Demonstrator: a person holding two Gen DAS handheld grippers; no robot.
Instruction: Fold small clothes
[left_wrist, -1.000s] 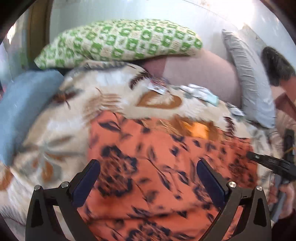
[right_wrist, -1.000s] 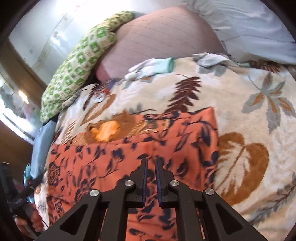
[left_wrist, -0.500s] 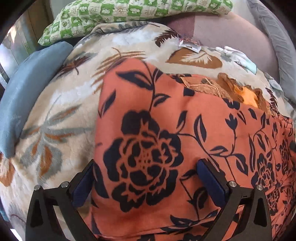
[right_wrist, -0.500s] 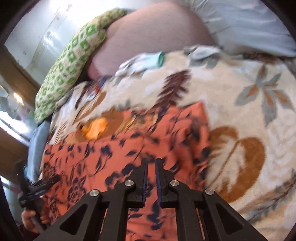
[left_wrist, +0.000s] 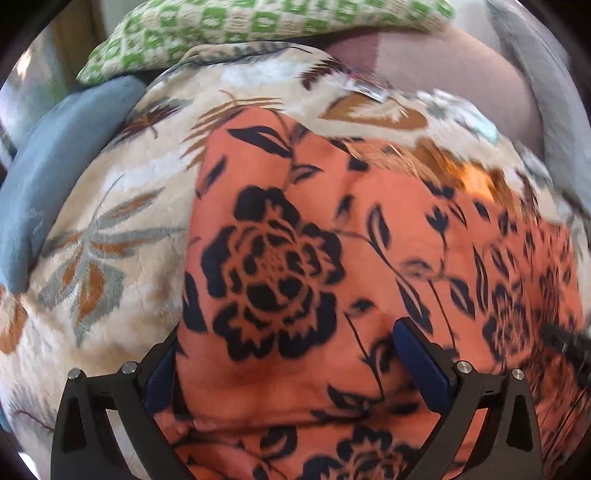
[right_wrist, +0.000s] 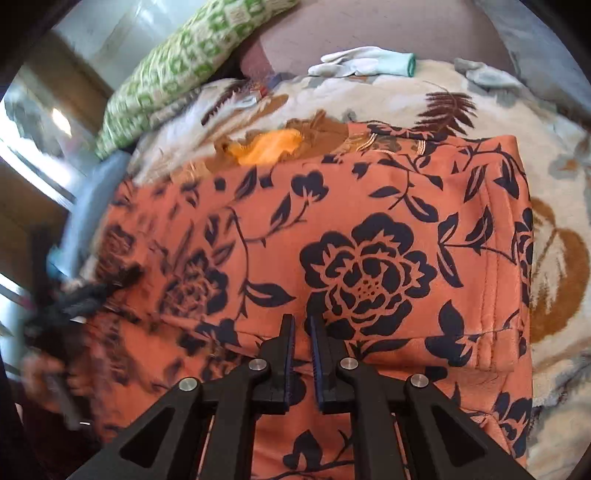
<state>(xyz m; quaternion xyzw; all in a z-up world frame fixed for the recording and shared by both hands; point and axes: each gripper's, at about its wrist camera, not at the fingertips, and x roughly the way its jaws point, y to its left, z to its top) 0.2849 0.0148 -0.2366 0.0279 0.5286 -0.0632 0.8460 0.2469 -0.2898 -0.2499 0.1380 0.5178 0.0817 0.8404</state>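
While a blurred hand (right_wrist: 44, 373) is caught only in the right wrist view, a blue cushion (left_wrist: 55, 177) shows fully only in the left. An orange floral-print garment (right_wrist: 369, 229) is spread on a beige leaf-patterned blanket (left_wrist: 110, 229). The left tool (left_wrist: 291, 354) is held wide open astride a raised fold; the right tool (right_wrist: 302, 332) is nearly closed, and whether cloth is pinched cannot be told.

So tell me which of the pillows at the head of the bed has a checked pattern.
The green-and-white pillow on top; the pink pillow beneath it and the grey pillow are plain.

Leaf-print blanket (left_wrist: 110, 236) on bed, green checked pillow (left_wrist: 258, 22), sunlit pale wall (right_wrist: 122, 26)
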